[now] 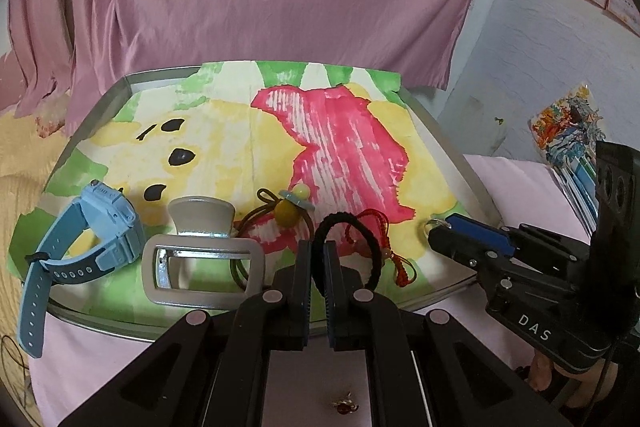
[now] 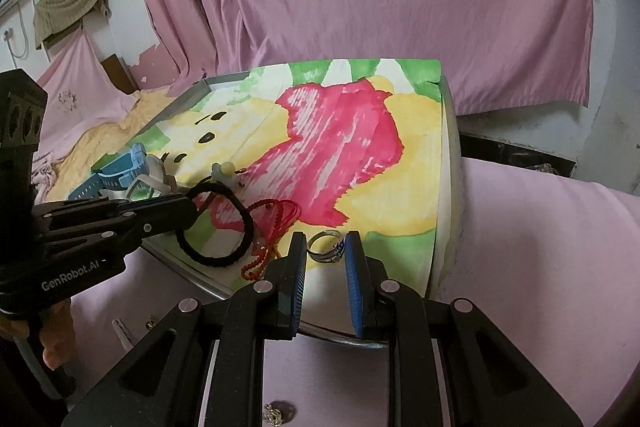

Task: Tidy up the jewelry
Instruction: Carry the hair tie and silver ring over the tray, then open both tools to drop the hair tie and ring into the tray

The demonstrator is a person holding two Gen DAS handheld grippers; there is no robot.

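Note:
My left gripper (image 1: 319, 251) is shut on a black braided band (image 1: 370, 239), whose loop rests on the painted sheet (image 1: 360, 147). The same band (image 2: 224, 259) shows lying partly flat in the right wrist view, with the left gripper (image 2: 188, 207) on its far side. A silver ring with blue stones (image 2: 326, 247) lies on the sheet's near green corner. My right gripper (image 2: 325, 247) is open, its tips standing close on either side of the ring. In the left wrist view the ring (image 1: 431, 225) sits at the right gripper's (image 1: 438, 233) tip.
On the sheet's left lie a blue watch (image 1: 100, 227), a grey claw clip (image 1: 200, 259), a brown hair tie with a yellow bead (image 1: 286, 213) and a red cord bracelet (image 1: 376, 223). A small gold piece (image 1: 344, 405) lies on the pink cloth. Pink curtains hang behind.

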